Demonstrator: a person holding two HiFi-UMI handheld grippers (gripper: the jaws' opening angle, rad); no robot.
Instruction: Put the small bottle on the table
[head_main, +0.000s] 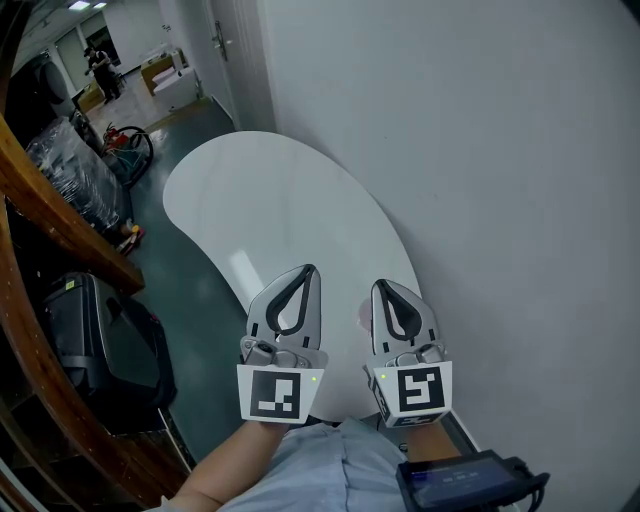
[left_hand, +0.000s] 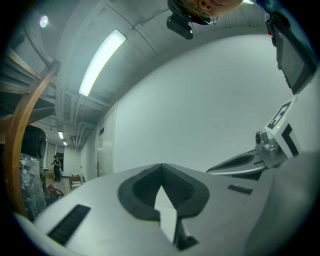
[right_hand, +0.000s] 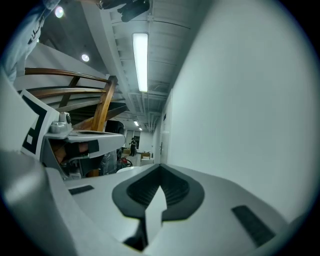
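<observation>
No small bottle shows in any view. A white rounded table (head_main: 280, 200) lies ahead of me against the wall. My left gripper (head_main: 312, 268) and right gripper (head_main: 380, 284) hang side by side over the table's near end, both pointing away from me. The jaws of each meet at the tips with nothing between them. The left gripper view has its shut jaws (left_hand: 161, 166) against the bare wall, with the right gripper (left_hand: 270, 145) at the edge. In the right gripper view, past the shut jaws (right_hand: 161, 167), the left gripper (right_hand: 75, 137) shows at the left.
A pale wall (head_main: 480, 150) runs along the table's right side. A curved wooden rail (head_main: 60, 215) and a black case (head_main: 95, 340) on the floor stand at the left. A dark device with a screen (head_main: 465, 480) sits by my right wrist. A person (head_main: 102, 68) stands far down the corridor.
</observation>
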